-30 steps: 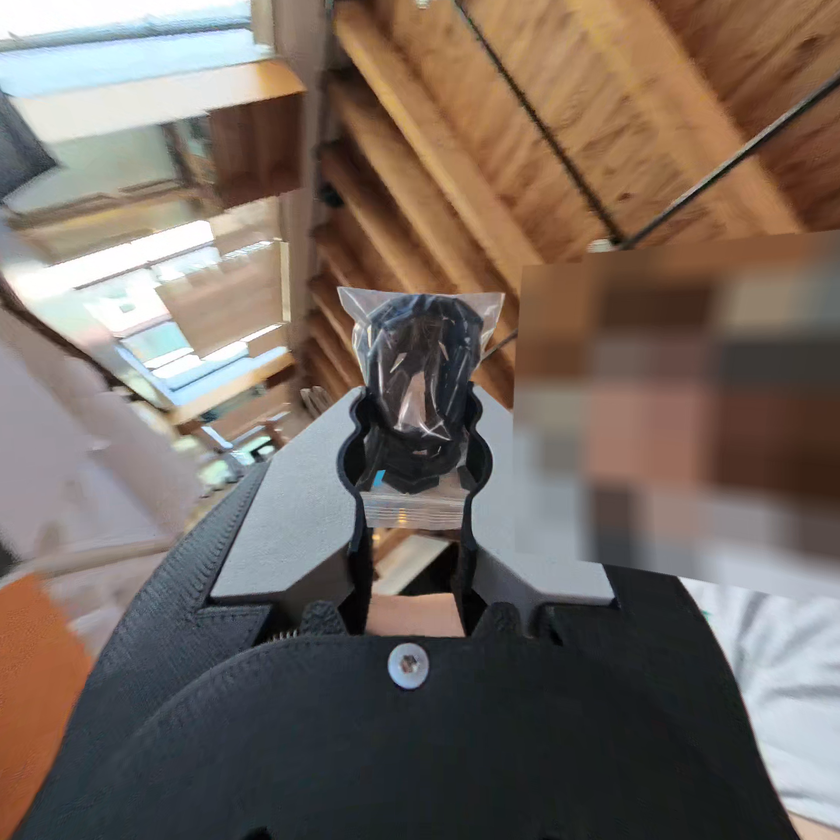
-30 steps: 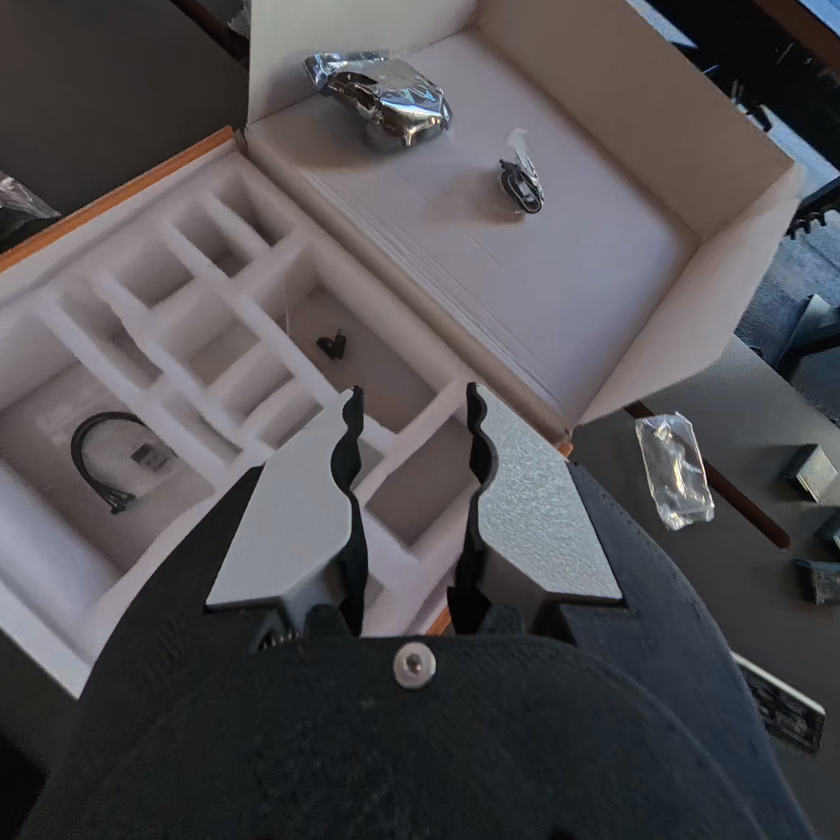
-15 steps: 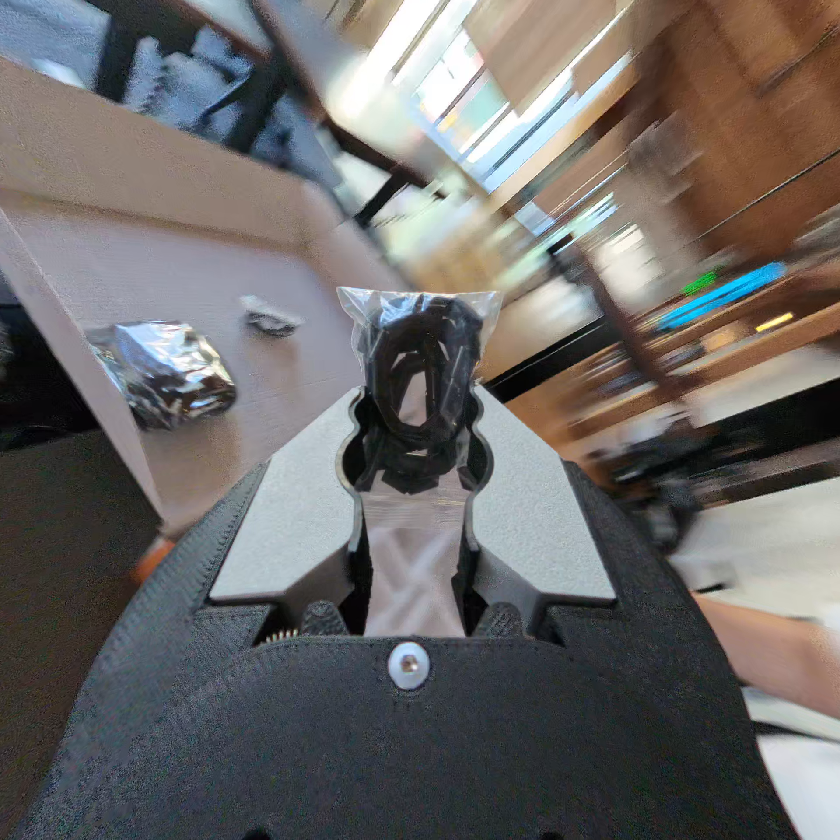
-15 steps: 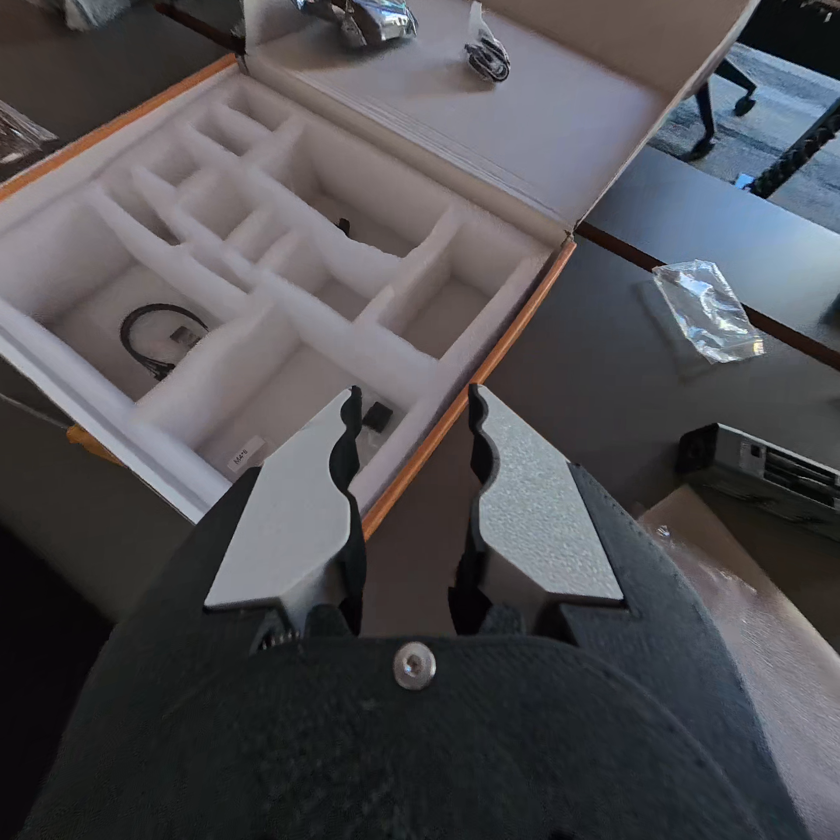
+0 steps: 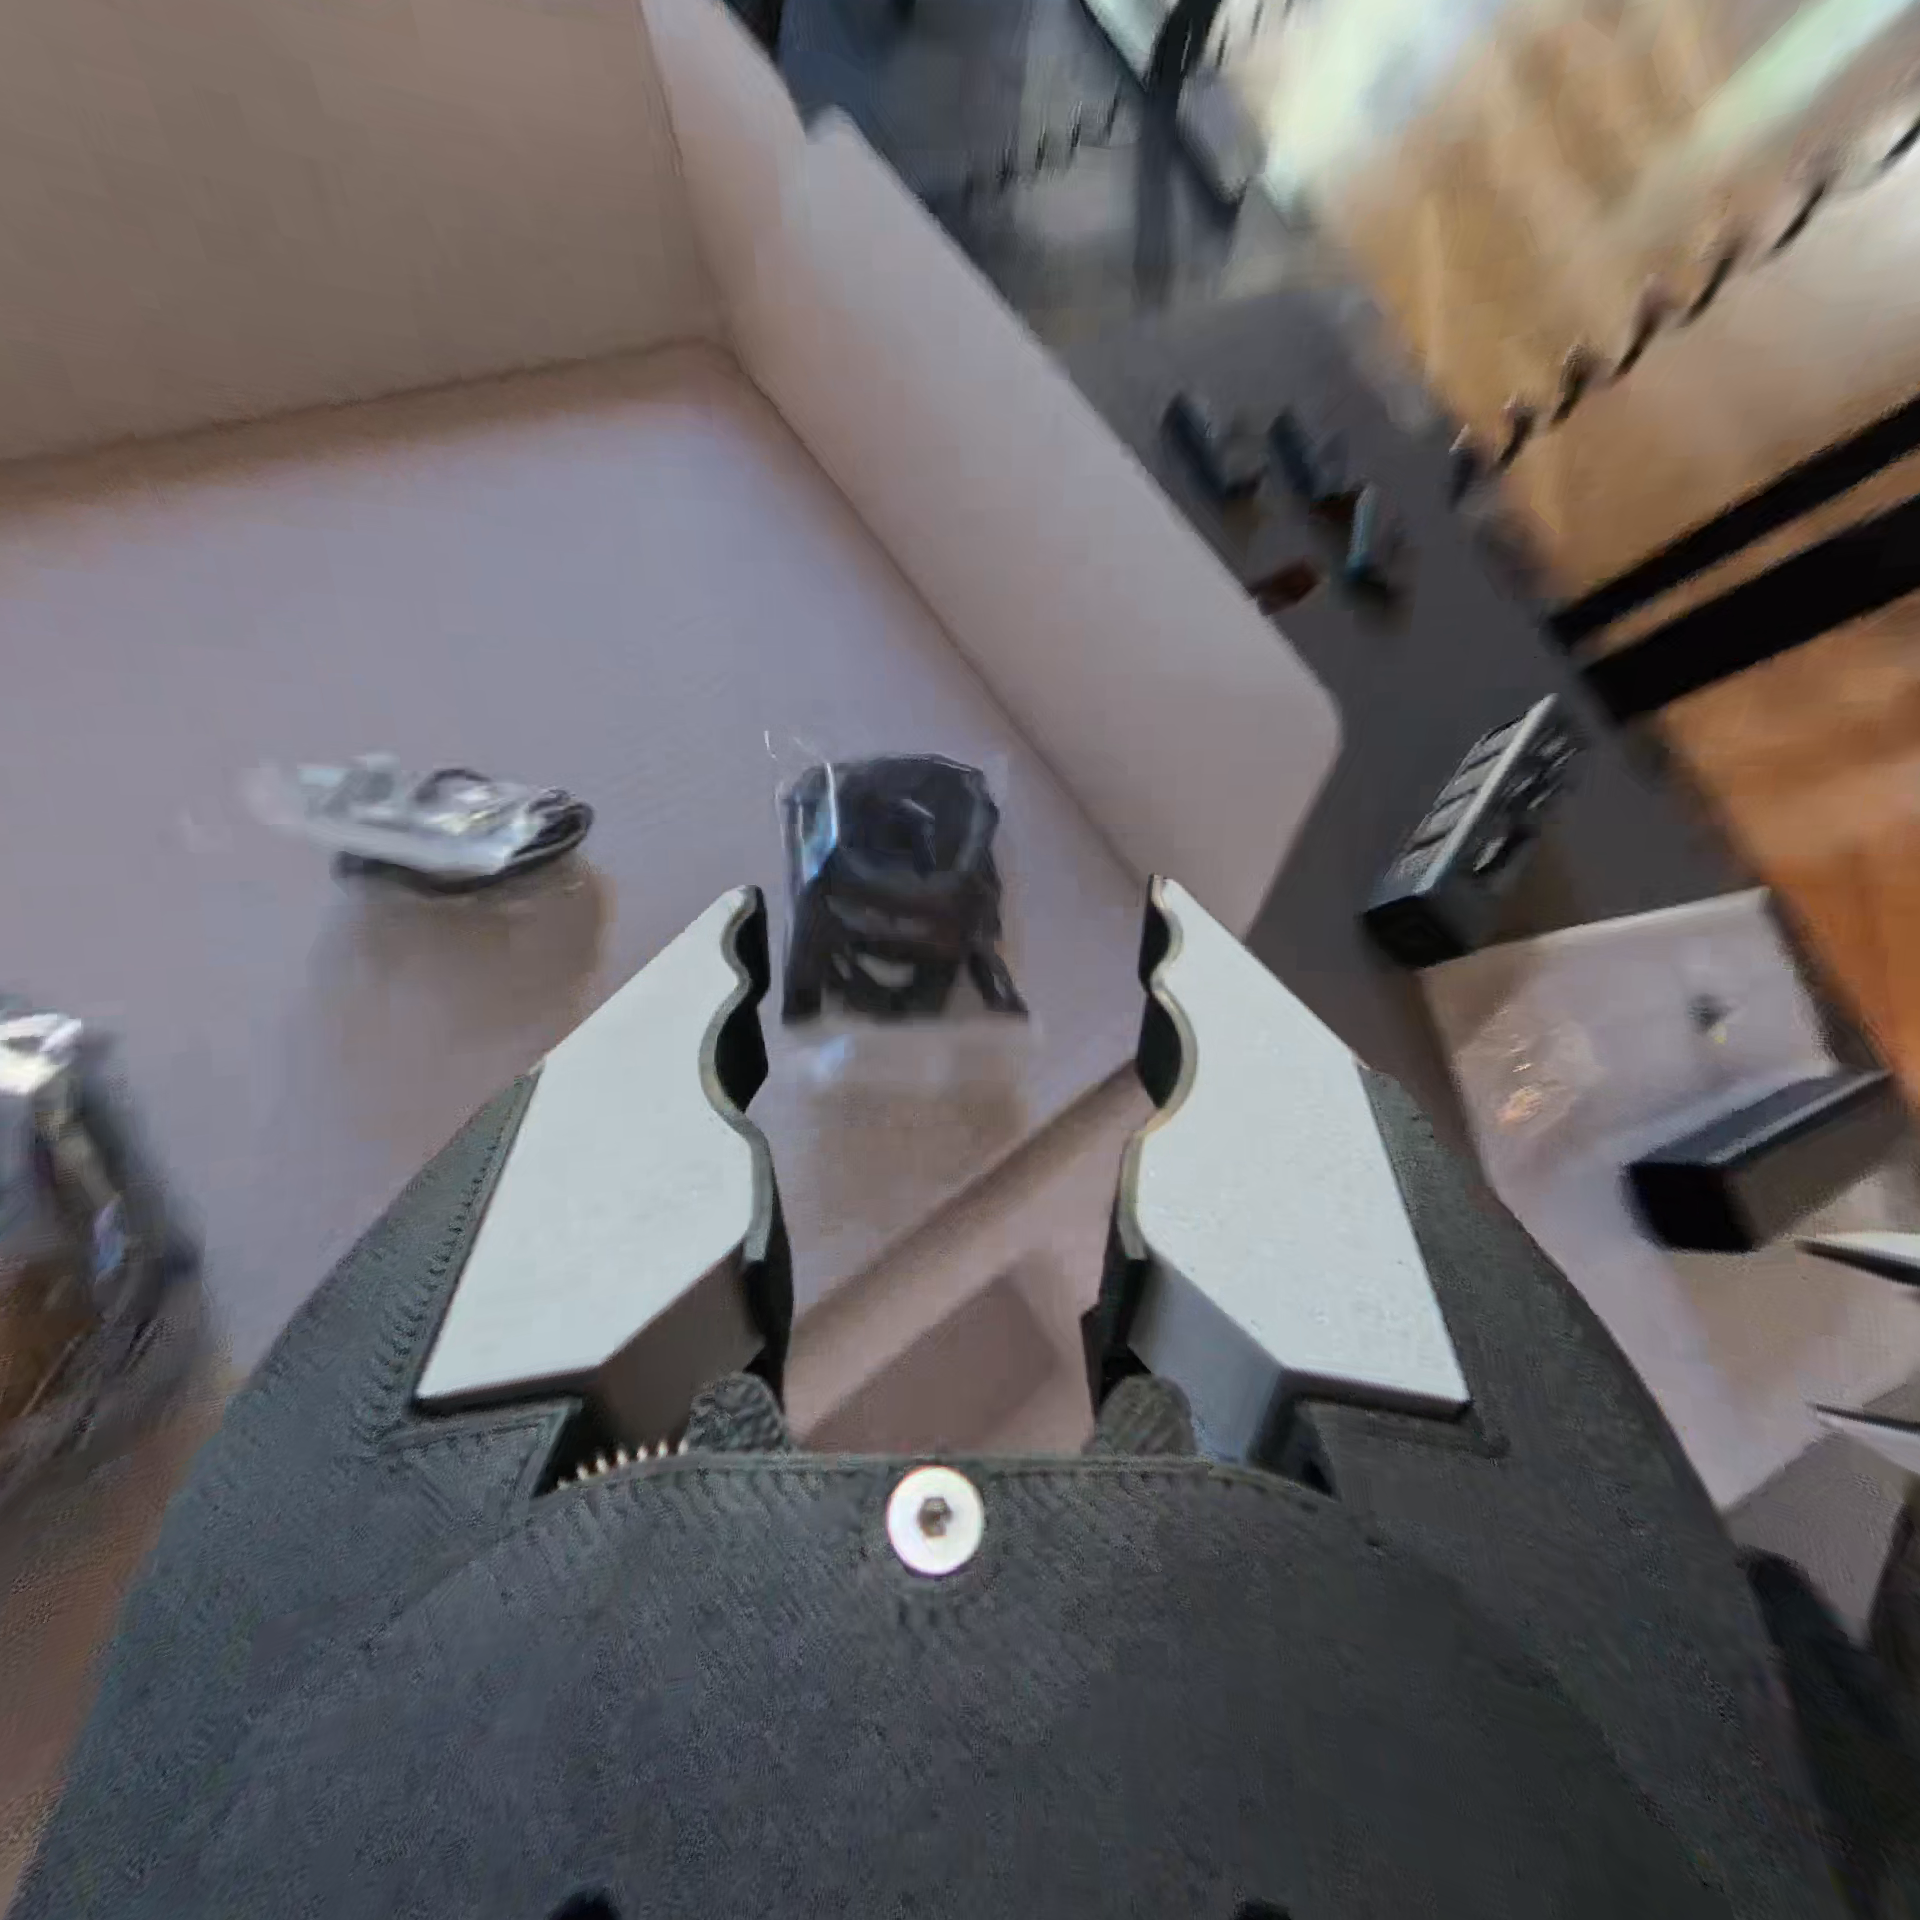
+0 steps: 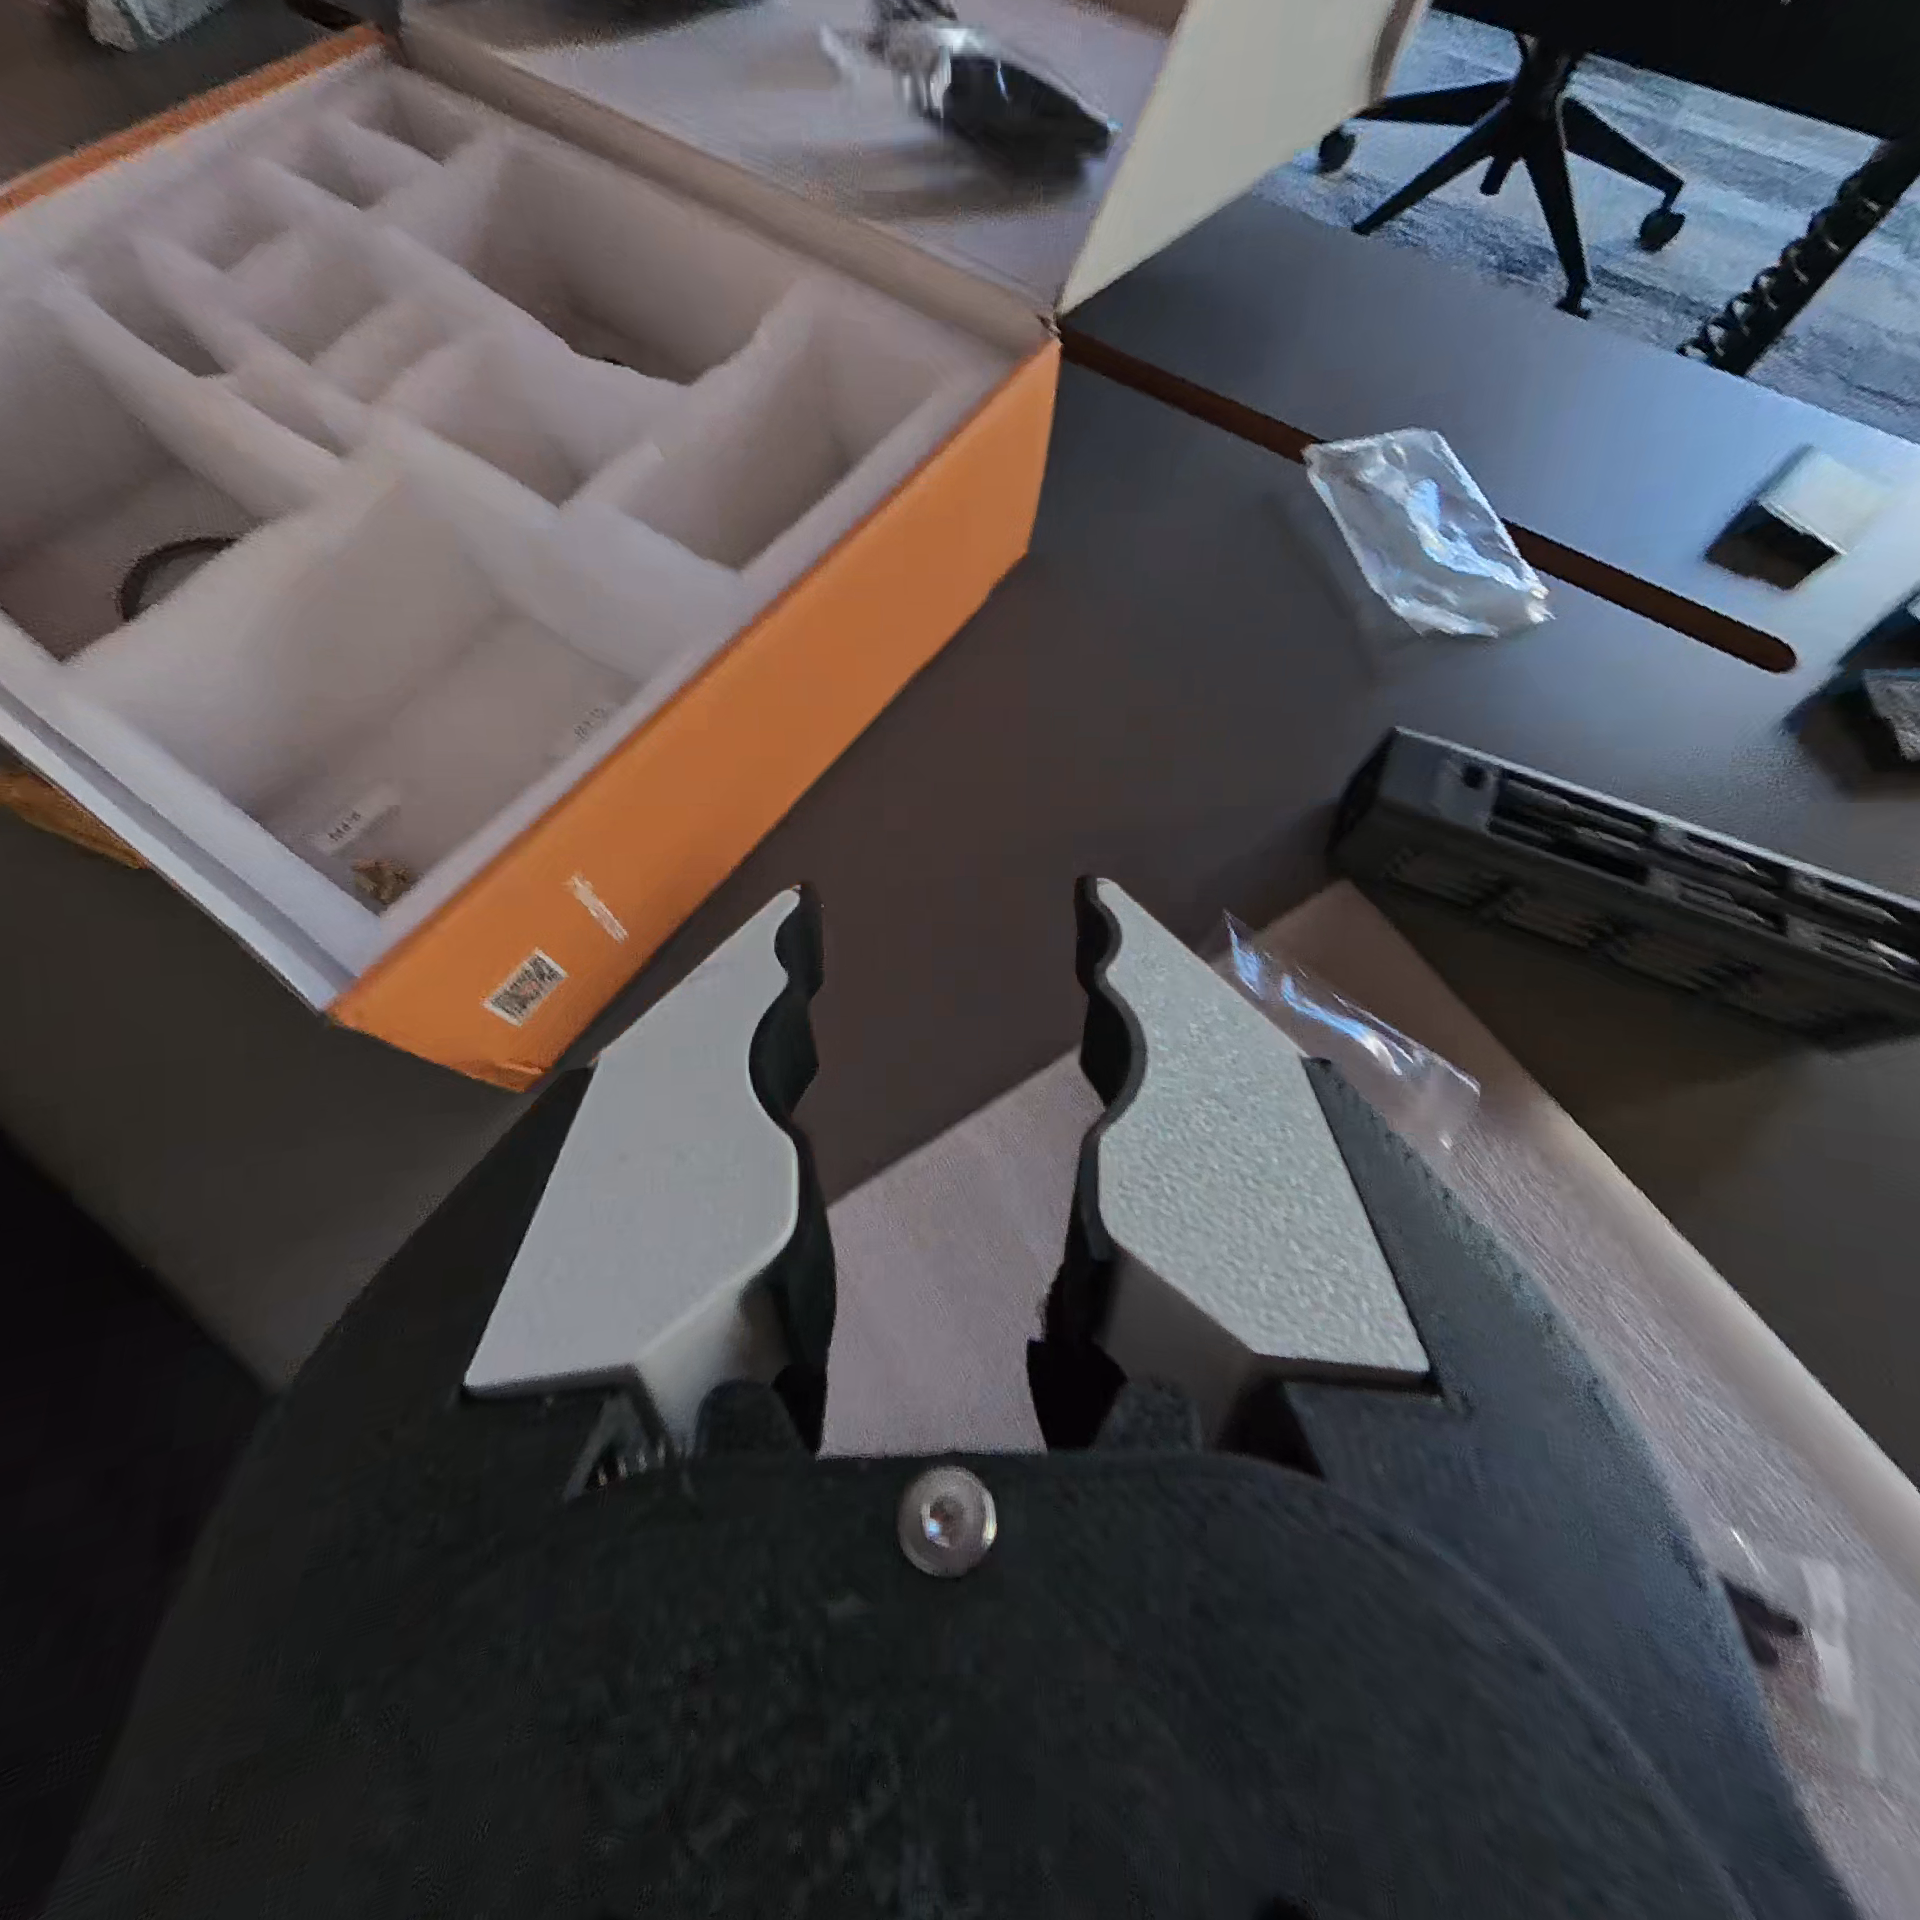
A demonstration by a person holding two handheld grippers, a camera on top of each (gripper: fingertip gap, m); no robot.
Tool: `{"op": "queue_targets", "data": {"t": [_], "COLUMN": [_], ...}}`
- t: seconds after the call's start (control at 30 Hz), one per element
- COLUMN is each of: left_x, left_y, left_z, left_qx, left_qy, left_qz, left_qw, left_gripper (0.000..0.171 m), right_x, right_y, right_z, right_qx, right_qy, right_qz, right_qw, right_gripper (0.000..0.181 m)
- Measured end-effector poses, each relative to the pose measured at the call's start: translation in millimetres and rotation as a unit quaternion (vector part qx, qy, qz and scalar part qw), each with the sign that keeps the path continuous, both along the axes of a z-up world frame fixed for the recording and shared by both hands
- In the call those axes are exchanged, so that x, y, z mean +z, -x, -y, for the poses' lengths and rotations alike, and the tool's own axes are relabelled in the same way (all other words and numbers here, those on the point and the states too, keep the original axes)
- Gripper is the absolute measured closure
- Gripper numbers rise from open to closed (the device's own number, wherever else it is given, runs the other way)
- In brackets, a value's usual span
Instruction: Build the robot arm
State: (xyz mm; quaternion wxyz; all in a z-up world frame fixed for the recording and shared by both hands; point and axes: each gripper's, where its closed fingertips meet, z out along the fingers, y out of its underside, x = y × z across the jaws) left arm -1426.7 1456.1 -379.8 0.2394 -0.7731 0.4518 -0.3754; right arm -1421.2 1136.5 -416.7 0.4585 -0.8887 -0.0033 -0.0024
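Observation:
My left gripper [image 5: 951, 909] is open and empty, just above the inside of a white box lid [image 5: 436, 582]. A clear bag with a black part [image 5: 899, 883] lies on the lid just beyond the fingertips. A second small bag [image 5: 436, 821] lies on the lid to its left. My right gripper [image 6: 945, 904] is open and empty over the dark table [image 6: 1039, 748], to the right of an orange box [image 6: 727, 748] with a white foam insert [image 6: 416, 436]. A black bagged item [image 6: 987, 88] shows on the lid at the top of the right wrist view.
An empty clear bag [image 6: 1423, 535] lies on the table beyond the right gripper. A dark grey ribbed device [image 6: 1631, 904] sits at the right. A pale board [image 6: 1558, 1299] with a clear wrapper [image 6: 1340, 1023] lies under the right gripper. An office chair [image 6: 1527, 135] stands behind the table. The gap from one gripper's tips to the other's is roughly 35 cm.
My left gripper swung down to the box lid, opened and let go of the bagged black part, which now lies on the lid. My right gripper drew back from over the foam insert to the table.

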Motion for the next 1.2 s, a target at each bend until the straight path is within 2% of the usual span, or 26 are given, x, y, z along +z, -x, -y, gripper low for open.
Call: {"op": "queue_targets", "data": {"t": [0.07,0.1,0.2,0.27,0.37,0.47,0.63,0.8,0.9,1.0,1.1,1.2], "left_x": [34.3,42.3,46.3,36.5,9.2,-14.0,-56.8,-72.0,-83.4,-103.9,-120.2,-127.9], "left_y": [50.8,83.7,187.2,243.7,313.2,360.5,413.1,447.2,447.4,452.8,451.9,441.2], "left_z": [-4.5,-7.4,-8.3,-2.6,-4.1,-9.9,-1.7,10.4,24.0,21.4,16.1,20.2], "left_qx": [0.047,0.073,0.156,0.195,0.217,0.210,0.157,0.120,0.118,0.125,0.126,0.101], "left_qy": [-0.039,-0.077,-0.156,-0.136,-0.111,-0.122,-0.099,-0.083,-0.059,-0.092,-0.100,-0.087], "left_qz": [0.047,0.040,-0.011,-0.025,-0.069,-0.101,-0.128,-0.109,-0.088,-0.114,-0.125,-0.108], "left_qw": [0.997,0.994,0.975,0.971,0.967,0.965,0.974,0.983,0.987,0.981,0.979,0.985], "left_gripper": [0.106,0.106,0.109,0.114,0.114,0.116,0.120,0.112,0.110,0.107,0.102,0.105], "right_x": [1.1,1.8,2.2,1.0,7.8,14.5,27.0,30.8,33.6,40.8,38.3,33.1], "right_y": [-6.9,-8.6,-11.0,-11.9,-6.2,10.2,60.2,125.1,163.4,199.7,231.2,254.0], "right_z": [11.9,16.5,24.2,24.2,12.6,-8.2,-59.3,-122.3,-156.7,-182.7,-199.3,-209.7], "right_qx": [-0.015,-0.022,-0.038,-0.049,-0.060,-0.056,-0.034,-0.014,0.010,0.042,0.080,0.104], "right_qy": [0.000,0.000,0.001,0.008,0.002,0.002,-0.005,-0.029,-0.034,-0.044,-0.034,-0.026], "right_qz": [0.000,-0.003,-0.002,0.006,0.017,0.034,0.055,0.032,0.025,0.033,0.051,0.054], "right_qw": [1.000,1.000,0.999,0.999,0.998,0.998,0.998,0.999,0.999,0.998,0.995,0.993], "right_gripper": [0.132,0.132,0.132,0.132,0.132,0.132,0.134,0.138,0.137,0.138,0.138,0.138]}}
